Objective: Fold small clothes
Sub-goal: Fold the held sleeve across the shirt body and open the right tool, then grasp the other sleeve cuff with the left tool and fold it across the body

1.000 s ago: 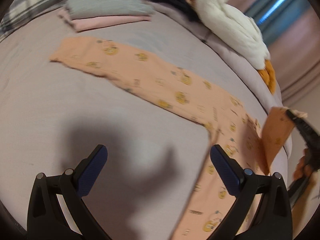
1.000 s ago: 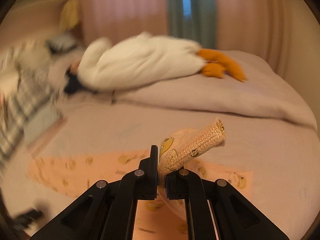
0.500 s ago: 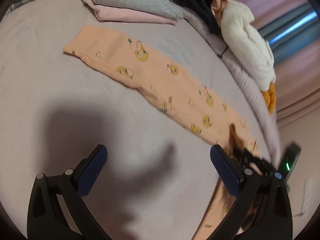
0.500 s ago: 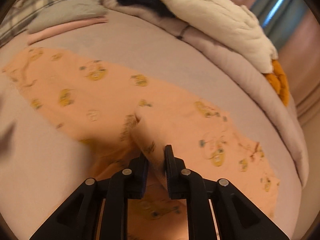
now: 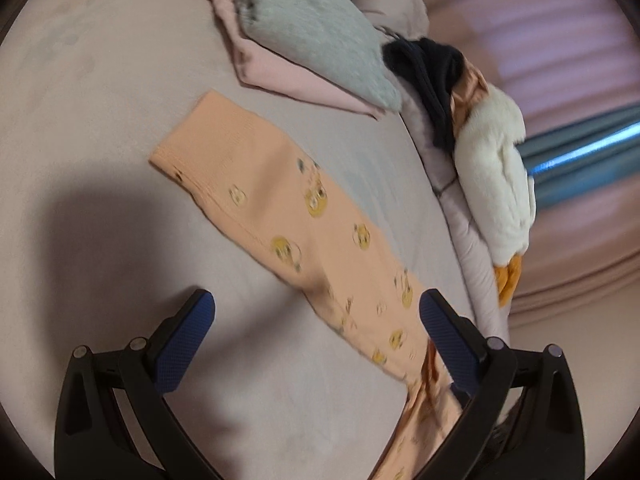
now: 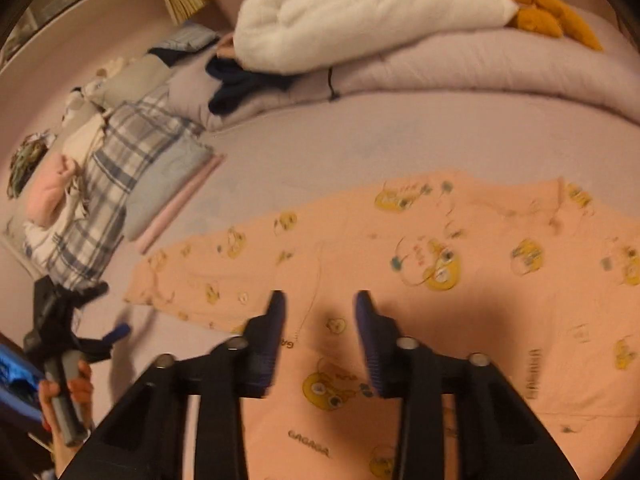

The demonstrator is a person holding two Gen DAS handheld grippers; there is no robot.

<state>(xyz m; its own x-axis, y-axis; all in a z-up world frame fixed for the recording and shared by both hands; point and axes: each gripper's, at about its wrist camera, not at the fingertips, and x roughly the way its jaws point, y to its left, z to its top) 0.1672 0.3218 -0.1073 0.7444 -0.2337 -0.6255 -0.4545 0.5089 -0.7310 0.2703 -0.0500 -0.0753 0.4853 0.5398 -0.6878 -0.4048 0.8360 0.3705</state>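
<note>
A peach garment (image 5: 280, 208) with yellow cartoon prints lies flat on the lilac bed (image 5: 100, 120), one long narrow part running diagonally away. My left gripper (image 5: 316, 308) hangs wide open just above it, its right finger over the cloth, holding nothing. In the right wrist view the garment's broad body (image 6: 440, 264) fills the foreground. My right gripper (image 6: 320, 300) hovers low over it with a narrow gap between the pads and no cloth in them. A hand (image 6: 76, 384) holds the left gripper (image 6: 108, 312) beyond the garment's left end.
A folded grey and pink stack (image 5: 312, 40) sits just past the garment's far end. A white plush duck (image 6: 360, 12) and dark clothes (image 6: 240, 80) lie on the rolled duvet (image 6: 480, 68) behind. Plaid cloth and more laundry (image 6: 112, 168) pile up at the left.
My right gripper let go of the ribbed cuff it held and sank toward the garment. My left gripper moved along the narrow part and rolled; it stayed open.
</note>
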